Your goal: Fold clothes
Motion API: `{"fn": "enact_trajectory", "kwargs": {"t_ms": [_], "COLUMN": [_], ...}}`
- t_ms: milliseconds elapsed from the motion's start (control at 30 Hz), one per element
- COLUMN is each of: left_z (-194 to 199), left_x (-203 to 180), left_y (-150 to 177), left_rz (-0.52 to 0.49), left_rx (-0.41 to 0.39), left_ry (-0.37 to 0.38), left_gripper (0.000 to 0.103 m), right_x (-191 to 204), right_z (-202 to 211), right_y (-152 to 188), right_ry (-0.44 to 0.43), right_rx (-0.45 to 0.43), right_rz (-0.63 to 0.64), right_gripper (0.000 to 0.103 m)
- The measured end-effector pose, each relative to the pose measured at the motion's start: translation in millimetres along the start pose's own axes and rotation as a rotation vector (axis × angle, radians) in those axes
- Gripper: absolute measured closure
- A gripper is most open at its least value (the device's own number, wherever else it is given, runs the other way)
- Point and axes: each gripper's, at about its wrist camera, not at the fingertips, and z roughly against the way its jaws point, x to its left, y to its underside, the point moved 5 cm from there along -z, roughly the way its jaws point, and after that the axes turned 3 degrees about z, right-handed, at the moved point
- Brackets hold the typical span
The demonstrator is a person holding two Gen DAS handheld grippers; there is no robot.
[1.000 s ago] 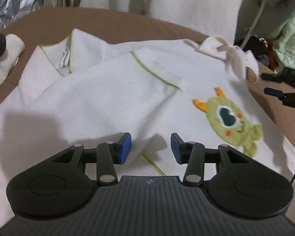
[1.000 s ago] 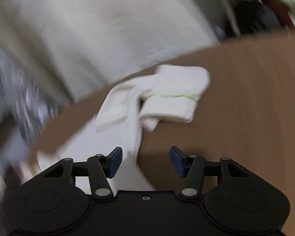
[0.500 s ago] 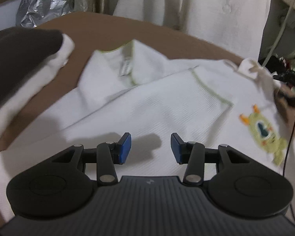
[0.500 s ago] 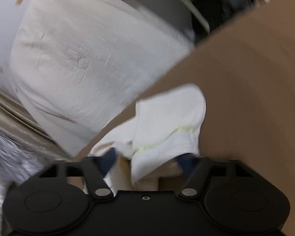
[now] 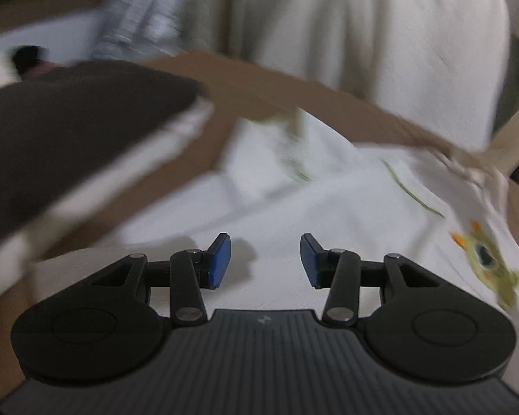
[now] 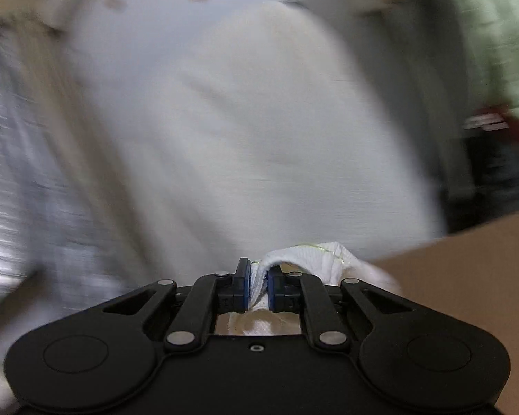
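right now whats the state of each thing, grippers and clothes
left gripper: open, holding nothing, over the white garment
right gripper: shut on the sleeve cuff
white garment: spread on the brown surface, not yet folded
sleeve cuff: bunched, pinched between the pads
folded stack: folded, dark piece on top

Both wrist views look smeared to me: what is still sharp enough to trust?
Left wrist view: the left hand-held gripper is crisp, open above the white shirt; the dark folded pile and table edge streak. Right wrist view: only the right hand-held gripper and the pinched white sleeve are sharp; the background is motion blur.
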Motion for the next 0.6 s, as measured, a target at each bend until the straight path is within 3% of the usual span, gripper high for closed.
{"fn": "enact_trajectory", "kwargs": {"t_ms": [133, 200, 267, 333, 400, 433, 467, 500, 600], "left_z": [17.2, 20.0, 19.3, 15.0, 7.0, 3.1, -0.2, -2.5, -3.4], "left_x": [30.3, 33.0, 29.2, 29.1, 32.4, 34.1, 34.8, 34.1, 26.7], "left_y": [15.9, 18.6, 20.9, 24.9, 31.1, 34.2, 36.6, 37.8, 37.3], "left_rz": [0.101, 0.077, 0.027, 0.056, 0.122, 0.152, 0.168, 0.160, 0.104], "left_rx": [0.027, 0.034, 0.036, 0.064, 0.110, 0.129, 0.143, 0.148, 0.129], "left_ry": [0.029, 0.047, 0.071, 0.123, 0.170, 0.189, 0.198, 0.189, 0.171], "left_gripper": [0.059, 0.059, 0.059, 0.057, 0.056, 0.056, 0.056, 0.056, 0.056], "right_x": [118.3, 154.2, 175.5, 177.4, 159.5, 149.6, 139.6, 129.7, 99.7], "right_z": [23.4, 25.4, 21.8, 17.1, 20.9, 23.2, 25.6, 28.1, 35.6], "right_y": [41.9, 80.1, 123.6, 167.3, 173.3, 174.3, 175.2, 176.0, 178.5], "right_ry": [-0.364, -0.423, -0.416, -0.356, -0.311, -0.290, -0.268, -0.246, -0.181], "right_rx": [0.030, 0.098, 0.173, 0.266, 0.299, 0.312, 0.325, 0.338, 0.377], "right_rz": [-0.068, -0.087, -0.048, -0.015, 0.017, 0.033, 0.049, 0.065, 0.113], "right_gripper": [0.091, 0.091, 0.091, 0.089, 0.086, 0.079, 0.061, 0.053, 0.049]}}
